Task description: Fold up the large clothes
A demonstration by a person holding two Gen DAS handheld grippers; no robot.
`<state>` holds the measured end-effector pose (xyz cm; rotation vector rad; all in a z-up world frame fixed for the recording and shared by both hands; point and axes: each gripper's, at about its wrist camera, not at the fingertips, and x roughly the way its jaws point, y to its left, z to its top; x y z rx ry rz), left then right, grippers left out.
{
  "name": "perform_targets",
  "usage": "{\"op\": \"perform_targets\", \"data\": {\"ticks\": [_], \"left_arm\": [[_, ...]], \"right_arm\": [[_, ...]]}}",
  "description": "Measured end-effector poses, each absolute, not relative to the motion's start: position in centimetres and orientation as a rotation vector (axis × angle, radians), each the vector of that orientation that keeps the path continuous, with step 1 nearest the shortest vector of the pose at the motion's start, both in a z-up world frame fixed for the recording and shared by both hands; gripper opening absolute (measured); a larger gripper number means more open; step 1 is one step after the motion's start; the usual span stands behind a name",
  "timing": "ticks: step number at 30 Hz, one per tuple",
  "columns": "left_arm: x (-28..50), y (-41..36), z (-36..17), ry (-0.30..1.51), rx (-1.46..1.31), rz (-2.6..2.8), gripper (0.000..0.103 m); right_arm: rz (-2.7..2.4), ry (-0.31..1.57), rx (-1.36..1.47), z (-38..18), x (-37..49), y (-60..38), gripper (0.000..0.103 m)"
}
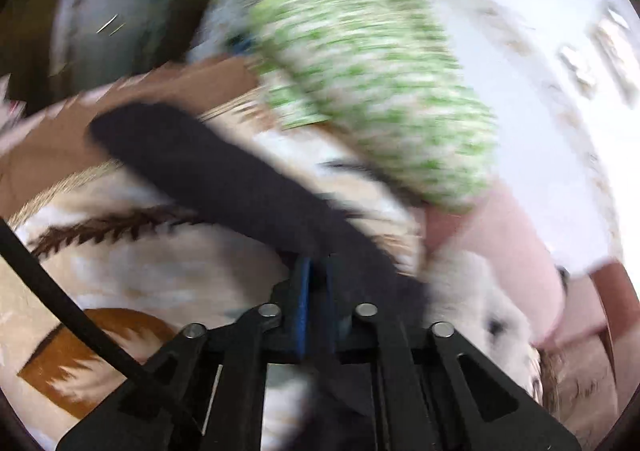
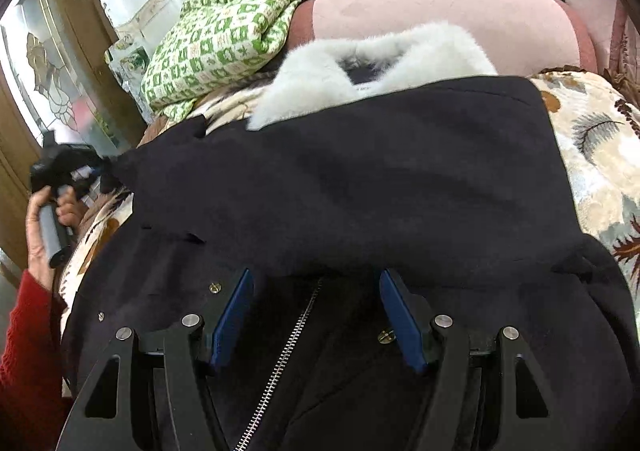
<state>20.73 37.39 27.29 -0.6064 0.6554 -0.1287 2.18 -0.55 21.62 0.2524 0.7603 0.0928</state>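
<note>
On the bed point(image 2: 600, 139), left gripper point(image 1: 316, 291) is pinched on the coat point(image 2: 360, 179) sleeve mid-fold while right gripper point(image 2: 316, 311) hovers wide apart holding nothing, probably grabbing the hem next.

- The coat point(image 2: 352, 187) lies on the bedspread point(image 2: 592, 155), filling its middle.
- The fur collar point(image 2: 320, 79) sits at the coat's far edge.
- The folded knit point(image 2: 216, 43) rests beyond the coat, to its far left, on the bedspread.
- The headboard point(image 2: 440, 15) stands behind the coat.
- The right gripper point(image 2: 316, 319) hangs over the coat's near part, above the zipper point(image 2: 288, 347).
- The left gripper point(image 2: 96, 175) meets the coat's left edge.
</note>
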Motion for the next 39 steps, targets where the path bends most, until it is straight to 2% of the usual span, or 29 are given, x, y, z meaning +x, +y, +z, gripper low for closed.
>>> {"op": "perform_targets", "data": {"ticks": [4, 8, 9, 10, 11, 12, 13, 14, 23, 33, 35, 36, 39], "left_arm": [[16.6, 29.4, 31.9, 0.568, -0.451, -0.409, 0.001], [13.6, 22.1, 32.1, 0.597, -0.276, -0.524, 0.004], [13.3, 21.3, 31.8, 0.614, -0.25, -0.525, 0.014], [13.1, 20.9, 31.3, 0.637, -0.237, -0.519, 0.033], [13.0, 21.2, 31.0, 0.652, -0.245, -0.501, 0.045], [13.0, 21.8, 30.6, 0.663, -0.267, -0.475, 0.069], [13.3, 23.0, 30.1, 0.67, -0.303, -0.437, 0.082], [13.9, 24.8, 29.4, 0.677, -0.356, -0.382, 0.084], [21.8, 40.4, 19.7, 0.855, -0.919, -0.161, 0.084], [30.3, 41.7, 18.7, 0.951, -0.897, -0.085, 0.083], [31.5, 40.8, 19.1, 0.993, -0.815, -0.048, 0.049], [32.0, 39.9, 19.5, 1.02, -0.751, -0.056, 0.017], [31.3, 36.8, 23.0, 0.975, -0.532, -0.011, 0.011]], "right_arm": [[0.052, 0.712, 0.291, 22.8, 1.7, -1.8, 0.07], [0.021, 0.677, 0.358, 23.7, 1.3, -4.0, 0.07], [0.018, 0.68, 0.369, 23.6, 1.3, -4.3, 0.07], [0.016, 0.682, 0.378, 23.6, 1.2, -4.6, 0.07], [0.014, 0.684, 0.384, 23.5, 1.2, -4.7, 0.07], [0.016, 0.684, 0.385, 23.6, 1.2, -4.7, 0.07], [0.023, 0.681, 0.384, 23.8, 1.1, -4.6, 0.07], [0.032, 0.675, 0.379, 24.0, 1.0, -4.4, 0.07], [0.031, 0.68, 0.296, 23.9, 0.7, -3.0, 0.073], [0.027, 0.765, 0.255, 21.7, 2.2, -2.6, 0.073], [0.022, 0.773, 0.242, 21.5, 2.3, -2.5, 0.073], [0.02, 0.774, 0.242, 21.5, 2.3, -2.5, 0.073], [0.003, 0.758, 0.243, 21.9, 2.0, -3.0, 0.073]]}}
